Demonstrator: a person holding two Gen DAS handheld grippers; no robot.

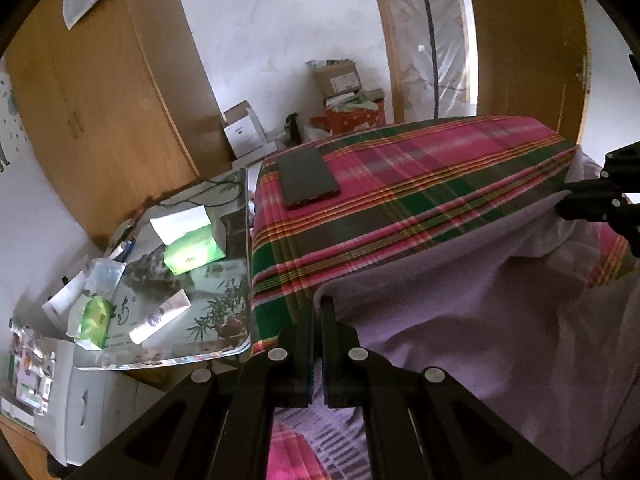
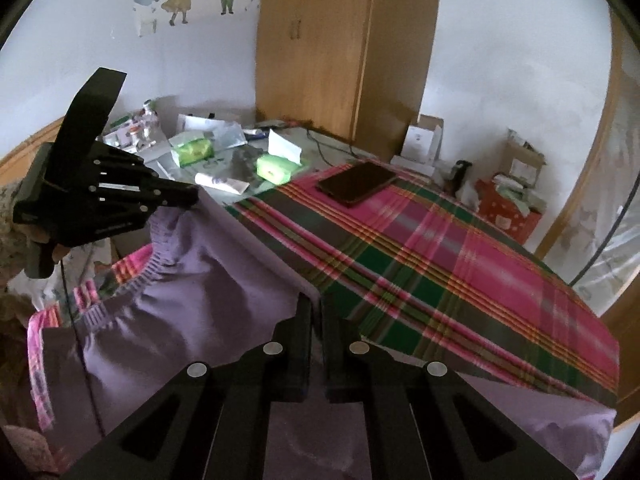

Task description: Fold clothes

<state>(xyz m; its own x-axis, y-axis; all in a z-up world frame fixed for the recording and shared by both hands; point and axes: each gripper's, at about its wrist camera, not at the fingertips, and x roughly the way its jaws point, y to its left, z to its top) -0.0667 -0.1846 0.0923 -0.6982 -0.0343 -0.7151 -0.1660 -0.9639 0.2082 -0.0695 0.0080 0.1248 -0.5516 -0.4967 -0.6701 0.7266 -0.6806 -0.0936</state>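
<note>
A lilac garment with an elastic waistband hangs stretched between my two grippers above a bed with a pink and green plaid sheet. My left gripper is shut on one corner of its upper edge. In the right wrist view the left gripper shows at the left, pinching the cloth near the waistband. My right gripper is shut on the other end of that taut edge, and it shows at the right edge of the left wrist view. The cloth sags below both grips.
A dark phone lies on the plaid sheet near its far corner. Beside the bed stands a glass-topped table with green tissue packs, a tube and papers. A wooden wardrobe, cardboard boxes and a doorway lie beyond.
</note>
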